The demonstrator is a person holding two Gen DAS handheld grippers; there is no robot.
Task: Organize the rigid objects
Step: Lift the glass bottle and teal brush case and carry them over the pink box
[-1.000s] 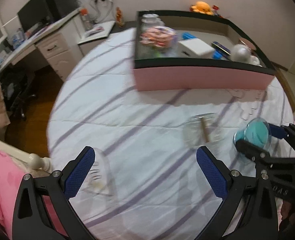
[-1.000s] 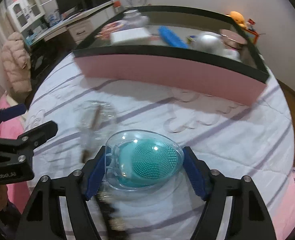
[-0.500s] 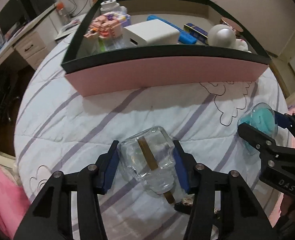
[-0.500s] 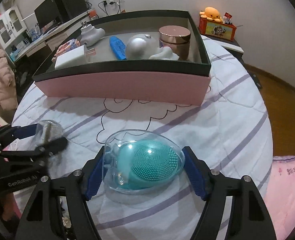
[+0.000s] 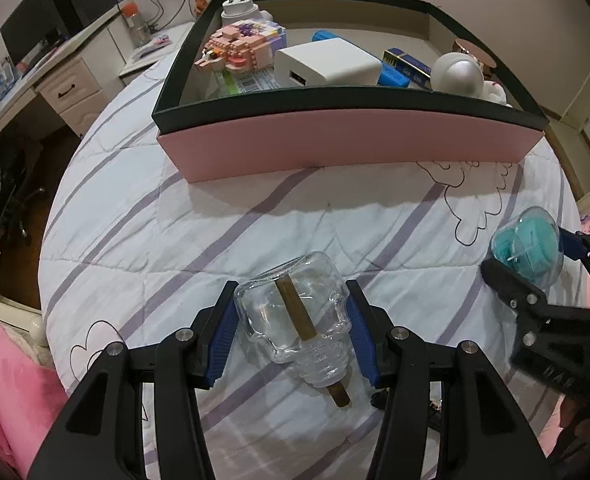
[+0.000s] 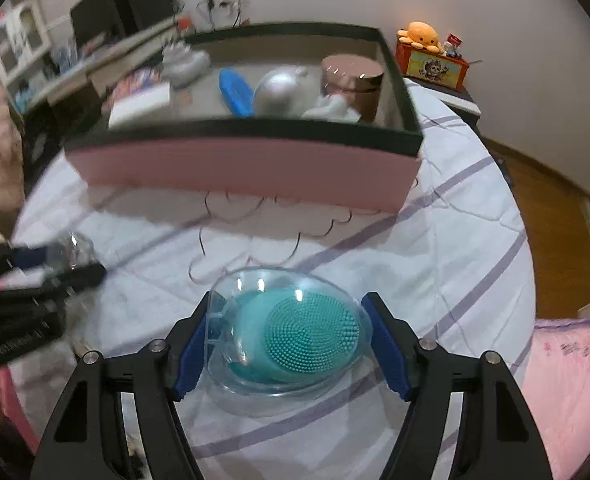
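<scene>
A clear glass skull-shaped bottle (image 5: 295, 320) with a brown stick through its neck sits between the blue pads of my left gripper (image 5: 293, 336), which is shut on it just above the striped bedspread. My right gripper (image 6: 289, 332) has a clear egg-shaped case with a teal bristled brush (image 6: 299, 332) between its pads. Its jaws are opening, though both pads still look pressed against the case's sides. From the left wrist view that case (image 5: 529, 242) shows at the far right. The pink box with a black rim (image 5: 355, 140) stands beyond both grippers.
The box holds a white charger block (image 5: 329, 62), a pink brick model (image 5: 239, 46), a silver ball (image 5: 457, 72), a blue piece and a copper-lidded jar (image 6: 353, 80). A desk (image 5: 55, 80) stands left of the bed. Wooden floor (image 6: 547, 216) lies to the right.
My left gripper went from wide open over the bedspread to shut on the glass bottle, and its view swung toward the box. The right gripper kept the teal brush case between its pads.
</scene>
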